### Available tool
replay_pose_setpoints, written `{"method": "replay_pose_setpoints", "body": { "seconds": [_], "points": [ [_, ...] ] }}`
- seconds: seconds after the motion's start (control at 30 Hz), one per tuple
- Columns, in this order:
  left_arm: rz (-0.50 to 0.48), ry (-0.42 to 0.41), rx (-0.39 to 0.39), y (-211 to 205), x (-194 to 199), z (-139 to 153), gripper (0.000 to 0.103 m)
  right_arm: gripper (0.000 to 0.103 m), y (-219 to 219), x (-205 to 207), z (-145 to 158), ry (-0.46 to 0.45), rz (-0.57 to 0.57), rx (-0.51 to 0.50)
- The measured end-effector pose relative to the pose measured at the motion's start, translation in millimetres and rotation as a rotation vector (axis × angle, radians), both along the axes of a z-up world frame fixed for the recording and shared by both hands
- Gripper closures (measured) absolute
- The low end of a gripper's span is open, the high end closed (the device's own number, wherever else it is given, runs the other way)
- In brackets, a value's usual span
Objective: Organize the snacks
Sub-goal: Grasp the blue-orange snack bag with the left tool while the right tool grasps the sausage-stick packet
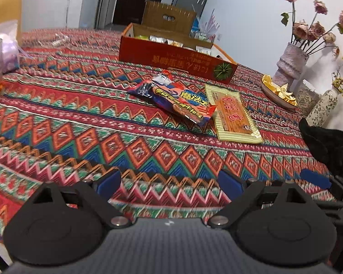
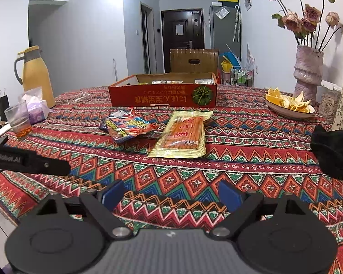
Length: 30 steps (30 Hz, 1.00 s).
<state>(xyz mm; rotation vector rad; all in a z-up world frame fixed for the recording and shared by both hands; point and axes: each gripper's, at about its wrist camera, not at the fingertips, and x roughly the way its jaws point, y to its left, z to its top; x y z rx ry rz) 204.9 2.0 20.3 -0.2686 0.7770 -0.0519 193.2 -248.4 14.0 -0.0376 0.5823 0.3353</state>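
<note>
Behind the red box (image 2: 162, 96) wall, snacks half hidden; both tongs (image 1: 170, 183) (image 2: 171, 196) apart, empty.

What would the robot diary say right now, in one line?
left gripper: open, empty | right gripper: open, empty | blue-red crinkly snack bag, yellow flat snack packet: on tablecloth | red cardboard box: behind them

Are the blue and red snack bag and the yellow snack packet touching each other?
Touching. In the left wrist view a corner of the blue and red snack bag lies over the long edge of the yellow snack packet, with no tablecloth showing between them there.
</note>
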Motion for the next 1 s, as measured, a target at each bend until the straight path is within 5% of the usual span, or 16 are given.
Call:
{"method": "replay_pose_setpoints", "body": {
  "seconds": [0.43, 0.6, 0.87, 1.0],
  "points": [
    [0.12, 0.013, -0.057, -8, 149, -3, 0.004, 0.014, -1, 57, -9, 0.046, -0.027, -0.024],
    [0.113, 0.049, 0.003, -18, 189, -21, 0.004, 0.014, 0, 85, -10, 0.058, -0.034, -0.038],
    [-0.092, -0.013, 0.162, -2, 180, -35, 0.004, 0.014, 15, 148, -14, 0.079, -0.009, -0.06],
    [-0.119, -0.007, 0.206, 18, 173, -37, 0.004, 0.014, 31, 181, -20, 0.105, 0.019, -0.038]
  ]
}}
